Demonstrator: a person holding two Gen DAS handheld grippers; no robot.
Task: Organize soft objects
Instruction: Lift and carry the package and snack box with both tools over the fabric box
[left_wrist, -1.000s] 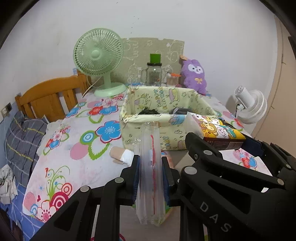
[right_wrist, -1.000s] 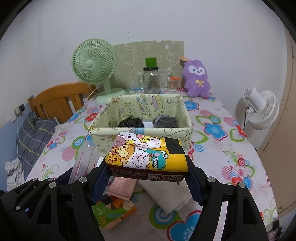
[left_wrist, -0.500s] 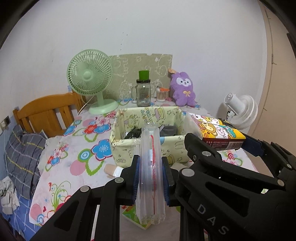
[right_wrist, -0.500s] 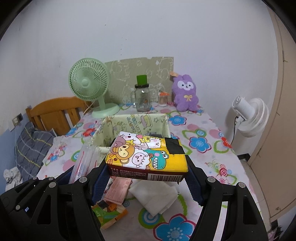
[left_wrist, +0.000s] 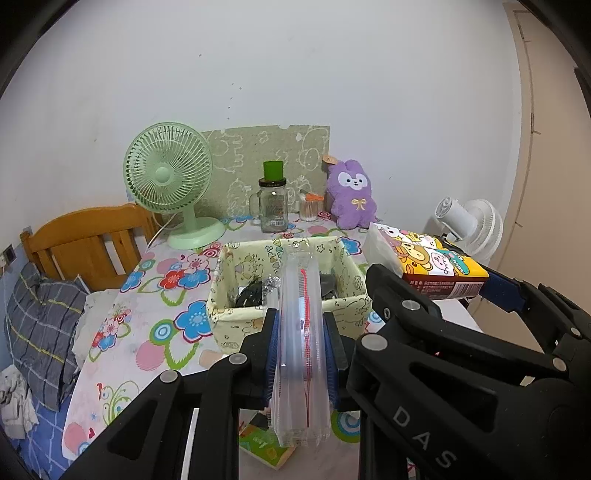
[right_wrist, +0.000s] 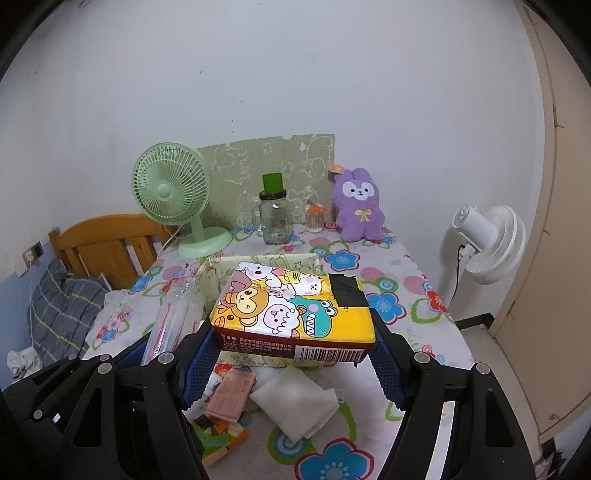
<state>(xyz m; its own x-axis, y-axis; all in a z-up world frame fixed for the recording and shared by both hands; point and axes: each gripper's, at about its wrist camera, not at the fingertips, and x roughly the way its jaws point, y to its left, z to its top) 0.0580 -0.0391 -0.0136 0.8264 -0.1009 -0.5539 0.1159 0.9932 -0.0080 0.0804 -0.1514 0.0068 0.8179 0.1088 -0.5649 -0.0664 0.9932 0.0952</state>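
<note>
Simultaneously, the left gripper (left_wrist: 301, 354) clamped a clear plastic pack (left_wrist: 301, 347), and the right gripper (right_wrist: 295, 347), jaws wide, gripped a cartoon tissue pack (right_wrist: 291, 306); both were held above the fabric basket (left_wrist: 236, 325).

Two wrist cameras above the flowered table (right_wrist: 402, 266)

Each looked forward and down along its own fingers, close behind them; both faced the back wall and shared the green fan (left_wrist: 168, 177) and fabric basket (left_wrist: 236, 317).
</note>
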